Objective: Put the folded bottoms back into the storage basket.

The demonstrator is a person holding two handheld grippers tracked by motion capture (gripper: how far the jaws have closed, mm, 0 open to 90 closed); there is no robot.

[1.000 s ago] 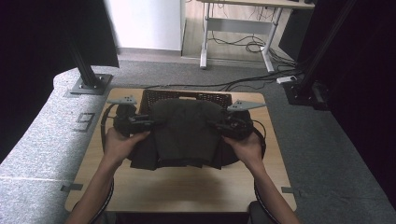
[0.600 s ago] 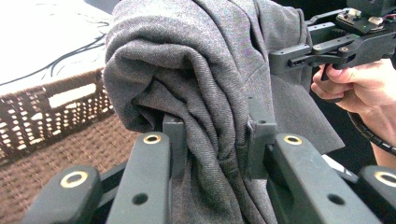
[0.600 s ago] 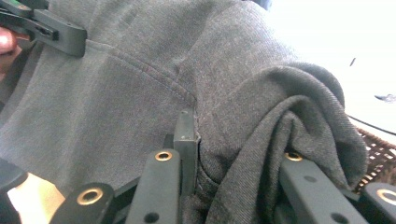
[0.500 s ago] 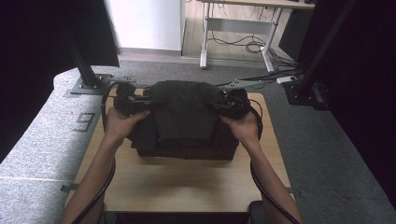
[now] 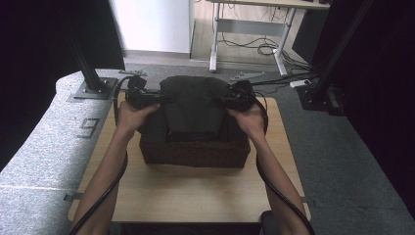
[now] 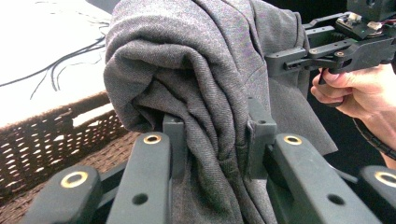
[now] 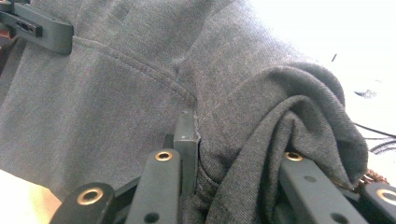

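Your left gripper [image 5: 157, 99] and right gripper [image 5: 221, 99] jaws clamped on the grey cloth [image 5: 192, 105], fabric hiding basket [image 5: 195, 152] interior, cloth now carried farther over it than before

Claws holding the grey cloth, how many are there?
2. The left claw pinches the grey cloth at its left edge, the right claw at its right, above the basket.

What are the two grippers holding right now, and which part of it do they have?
Both hold the folded grey garment over the wicker basket: the left gripper clamps its bunched left edge, the right gripper its bunched right edge.
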